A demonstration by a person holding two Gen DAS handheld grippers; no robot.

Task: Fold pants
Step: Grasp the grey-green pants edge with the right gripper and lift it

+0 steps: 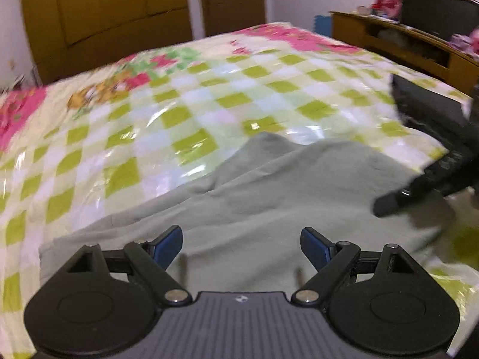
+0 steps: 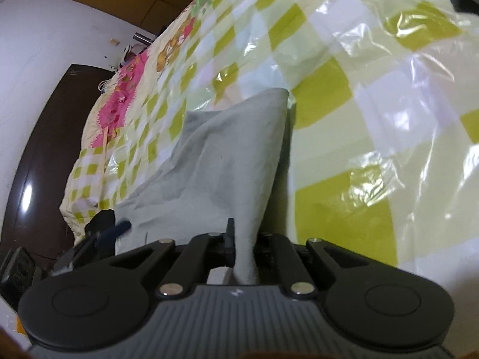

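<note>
Grey pants (image 1: 269, 191) lie spread on the bed, one corner peaking toward the far side. My left gripper (image 1: 242, 246) hovers just over the near part of the cloth, open, its blue pads (image 1: 167, 245) wide apart with nothing between them. The right gripper (image 1: 389, 205) reaches in from the right, dark and blurred, at the cloth's right edge. In the right wrist view the right gripper (image 2: 244, 245) is shut on an edge of the pants (image 2: 227, 155), which rise in a taut ridge from the fingers. The left gripper (image 2: 116, 230) shows at the lower left of that view.
The bed (image 1: 185, 95) wears a green-and-white checked sheet with pink flowers under glossy clear plastic. Brown wardrobe doors (image 1: 104, 9) stand behind it. A wooden shelf (image 1: 404, 42) with a dark box is at the right. A dark door (image 2: 45, 155) lies beyond the bed's edge.
</note>
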